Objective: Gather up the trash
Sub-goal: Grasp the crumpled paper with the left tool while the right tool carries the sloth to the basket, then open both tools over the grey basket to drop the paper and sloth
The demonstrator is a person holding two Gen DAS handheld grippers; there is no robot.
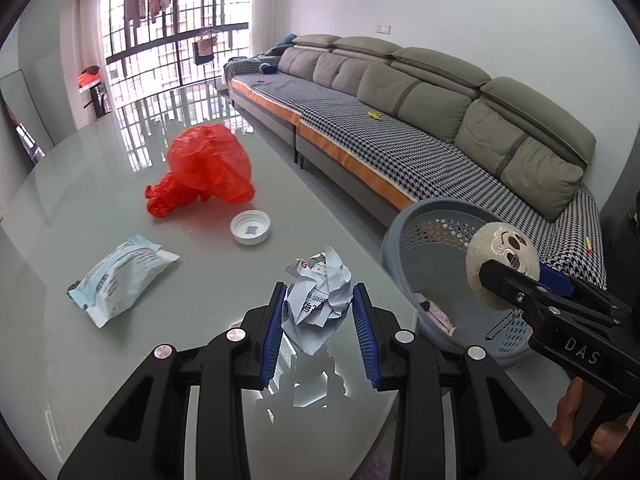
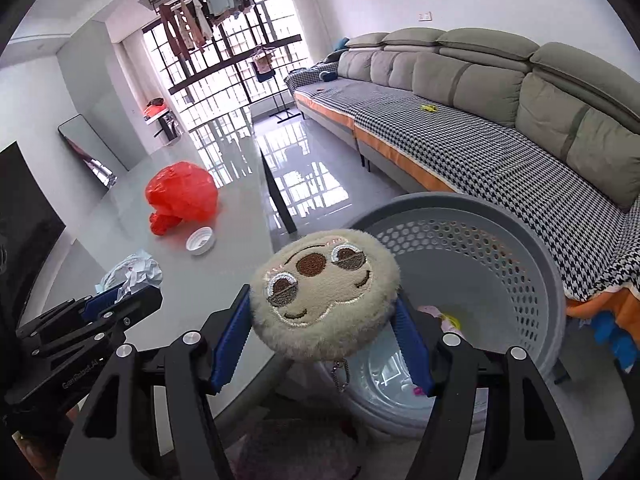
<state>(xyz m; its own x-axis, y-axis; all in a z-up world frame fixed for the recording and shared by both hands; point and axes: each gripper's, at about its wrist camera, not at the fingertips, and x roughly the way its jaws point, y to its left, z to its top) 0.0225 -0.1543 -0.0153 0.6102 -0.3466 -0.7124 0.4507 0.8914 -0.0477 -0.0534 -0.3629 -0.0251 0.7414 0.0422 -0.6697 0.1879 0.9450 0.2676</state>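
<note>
**A:** Start from the grey perforated bin (image 2: 532, 264) beside the desk (image 1: 192, 360). Your right gripper (image 2: 320, 332) is already at its rim, jaws about half apart and clamped on the plush sloth keychain (image 2: 324, 292).

**B:** And my left?

**A:** Your left gripper (image 1: 320, 328) has narrower jaws, pinching the crumpled paper wad (image 1: 318, 300) above the desk edge. Bring each load fully over the bin's mouth before you let go; the plush's dangling chain (image 2: 340, 376) could snag the rim. The red plastic bag (image 1: 204, 168), the wipes packet (image 1: 120, 276) and the white cap (image 1: 251, 227) lie on the desk yet.
</note>
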